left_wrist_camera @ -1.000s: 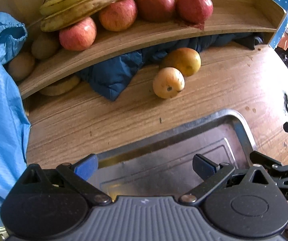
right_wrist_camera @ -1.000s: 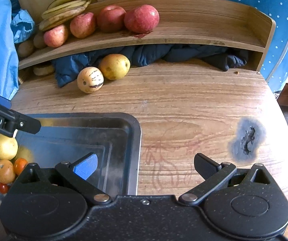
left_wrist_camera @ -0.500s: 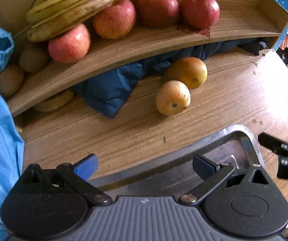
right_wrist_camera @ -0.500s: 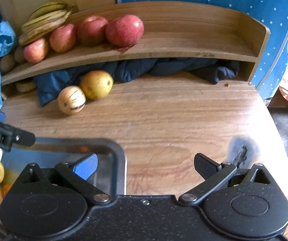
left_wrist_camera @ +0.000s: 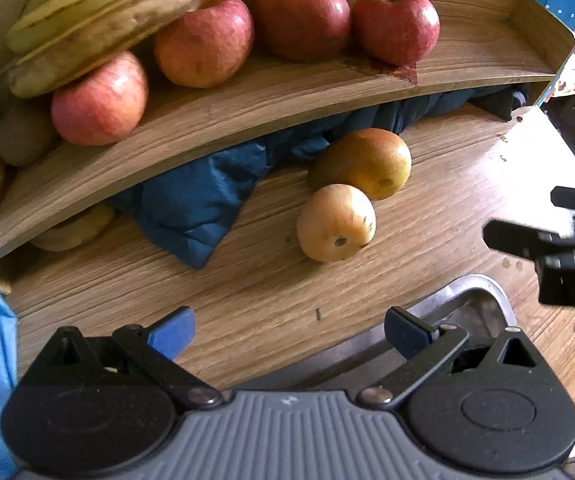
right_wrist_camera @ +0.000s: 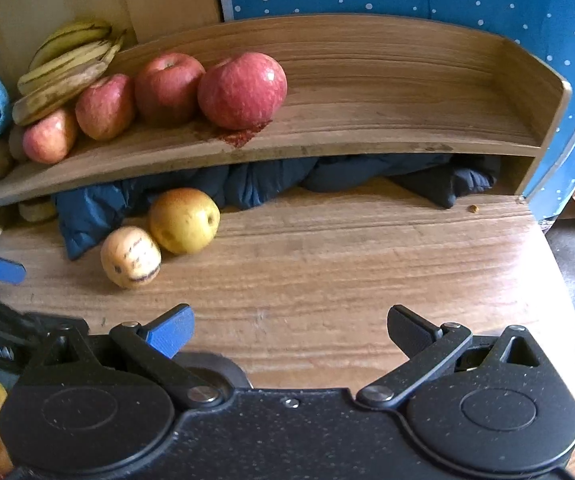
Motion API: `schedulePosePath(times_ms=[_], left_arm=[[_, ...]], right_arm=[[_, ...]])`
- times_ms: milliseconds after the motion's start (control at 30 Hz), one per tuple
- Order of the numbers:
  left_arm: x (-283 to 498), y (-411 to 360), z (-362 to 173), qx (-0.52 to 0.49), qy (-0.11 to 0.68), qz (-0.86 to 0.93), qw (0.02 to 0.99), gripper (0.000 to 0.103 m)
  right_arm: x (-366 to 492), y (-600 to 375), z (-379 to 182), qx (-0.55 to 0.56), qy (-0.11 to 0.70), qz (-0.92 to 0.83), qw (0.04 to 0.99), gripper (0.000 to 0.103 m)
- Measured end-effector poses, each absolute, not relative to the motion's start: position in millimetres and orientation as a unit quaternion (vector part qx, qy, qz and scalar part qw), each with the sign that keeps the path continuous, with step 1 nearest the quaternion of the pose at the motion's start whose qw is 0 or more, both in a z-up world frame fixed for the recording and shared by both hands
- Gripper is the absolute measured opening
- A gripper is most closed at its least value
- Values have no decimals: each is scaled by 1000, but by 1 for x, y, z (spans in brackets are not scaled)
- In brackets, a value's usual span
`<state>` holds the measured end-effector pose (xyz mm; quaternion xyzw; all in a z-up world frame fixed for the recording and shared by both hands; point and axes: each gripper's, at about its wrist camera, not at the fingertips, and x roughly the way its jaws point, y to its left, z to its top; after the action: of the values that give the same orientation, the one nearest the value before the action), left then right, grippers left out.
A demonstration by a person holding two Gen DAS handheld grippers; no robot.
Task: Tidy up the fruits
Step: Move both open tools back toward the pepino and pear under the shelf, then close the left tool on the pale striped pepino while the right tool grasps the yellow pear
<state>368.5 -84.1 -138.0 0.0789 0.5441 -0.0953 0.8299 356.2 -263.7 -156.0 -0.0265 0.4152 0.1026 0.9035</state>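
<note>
Pears [left_wrist_camera: 337, 222] lie touching, well ahead of both grippers' empty, wide-apart jaws.

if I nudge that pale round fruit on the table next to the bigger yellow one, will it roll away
Probably. The pale fruit is round and lies on the bare, smooth table, so a nudge could roll it. The larger yellow fruit touching it may block one direction. Its blemished skin hints at softness, so squeeze gently.
</note>
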Motion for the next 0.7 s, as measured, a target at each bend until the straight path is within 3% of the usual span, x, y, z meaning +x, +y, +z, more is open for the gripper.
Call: schedulePosePath(times_ms=[700], left_arm=[[390,-93,-150,64,503,-129,852,99]], right_arm=[[425,-221,-150,16,430,162,888,102]])
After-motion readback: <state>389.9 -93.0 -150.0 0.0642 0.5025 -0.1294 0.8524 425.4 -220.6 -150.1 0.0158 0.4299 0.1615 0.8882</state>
